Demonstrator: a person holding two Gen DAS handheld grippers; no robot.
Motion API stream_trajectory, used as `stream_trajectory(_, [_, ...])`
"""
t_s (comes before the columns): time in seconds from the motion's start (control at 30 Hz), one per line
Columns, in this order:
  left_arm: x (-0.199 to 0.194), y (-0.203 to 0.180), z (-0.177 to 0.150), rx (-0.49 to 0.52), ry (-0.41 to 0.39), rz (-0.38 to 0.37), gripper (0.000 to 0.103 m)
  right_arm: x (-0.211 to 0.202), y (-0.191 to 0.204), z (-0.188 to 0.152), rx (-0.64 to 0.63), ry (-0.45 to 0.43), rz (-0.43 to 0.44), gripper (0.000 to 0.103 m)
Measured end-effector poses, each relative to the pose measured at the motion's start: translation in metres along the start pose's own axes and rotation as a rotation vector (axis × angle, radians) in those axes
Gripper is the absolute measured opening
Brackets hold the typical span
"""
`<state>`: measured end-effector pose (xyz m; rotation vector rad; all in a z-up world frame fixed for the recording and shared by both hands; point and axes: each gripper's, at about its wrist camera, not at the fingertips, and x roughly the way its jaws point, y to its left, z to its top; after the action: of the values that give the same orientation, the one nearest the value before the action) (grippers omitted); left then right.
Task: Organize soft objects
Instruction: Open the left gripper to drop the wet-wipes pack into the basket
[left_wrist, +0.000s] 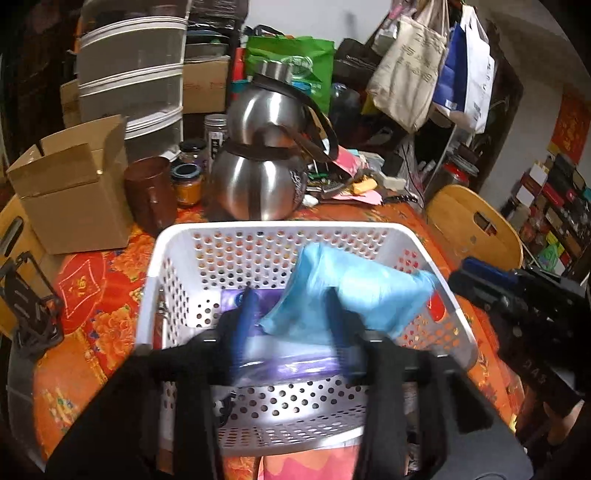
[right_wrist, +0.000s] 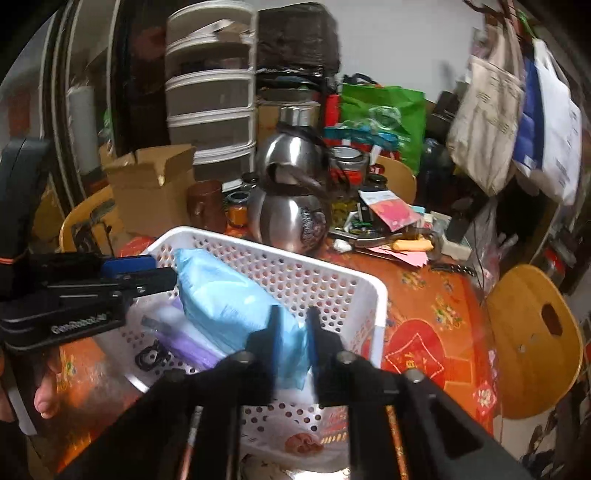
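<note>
The light-blue soft pack (left_wrist: 347, 291) is found inside the white perforated basket (left_wrist: 177, 258), leaning across its right-hand part on top of a purple packet (left_wrist: 306, 365) that lies on the basket floor. The left gripper (left_wrist: 291, 317) is held over the near rim with its jaws set moderately wide; the pack's lower edge is seen between the blue fingertips (left_wrist: 248, 314), but no pressing contact can be made out. The right gripper (right_wrist: 293, 332) is placed at the near right corner of the basket, its jaws narrow and parted, with a corner of the blue pack lying between the pads; a firm clamp is not evident. A small black ring-shaped item (right_wrist: 149, 356) is noted on the basket floor beside the purple packet. The basket stands on an orange-red floral tablecloth (left_wrist: 96, 317). Just behind it a steel kettle (left_wrist: 258, 184) is stacked with a second one, beside a brown cup (left_wrist: 149, 192) and a cardboard box (left_wrist: 70, 184).
</note>
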<state>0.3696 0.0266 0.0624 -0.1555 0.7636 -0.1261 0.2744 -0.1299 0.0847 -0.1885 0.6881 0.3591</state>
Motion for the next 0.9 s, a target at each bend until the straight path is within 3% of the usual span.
stream_trajectory(0.03, [-0.003,0.002,-0.002,-0.004,-0.007,0.003,0.071,-0.002,-0.003,-0.002,0.007,-0.003,-0.002,0.048])
stream_trajectory(0.1, [-0.010,0.005,-0.006,0.005,-0.041,0.034,0.074,-0.005,-0.008,-0.006,0.014,-0.019,-0.015,0.063])
stream_trajectory(0.27, [-0.016,0.011,-0.014,0.016,-0.045,0.042,0.075,-0.008,-0.018,-0.017,0.052,-0.013,-0.006,0.065])
stream_trajectory(0.5, [-0.026,0.008,-0.034,0.047,-0.052,0.064,0.075,-0.012,-0.020,-0.029,0.064,-0.012,0.007,0.076])
stream_trajectory(0.9, [-0.038,0.014,-0.059,0.048,-0.039,0.087,0.076,-0.026,-0.010,-0.057,0.066,-0.017,0.019,0.077])
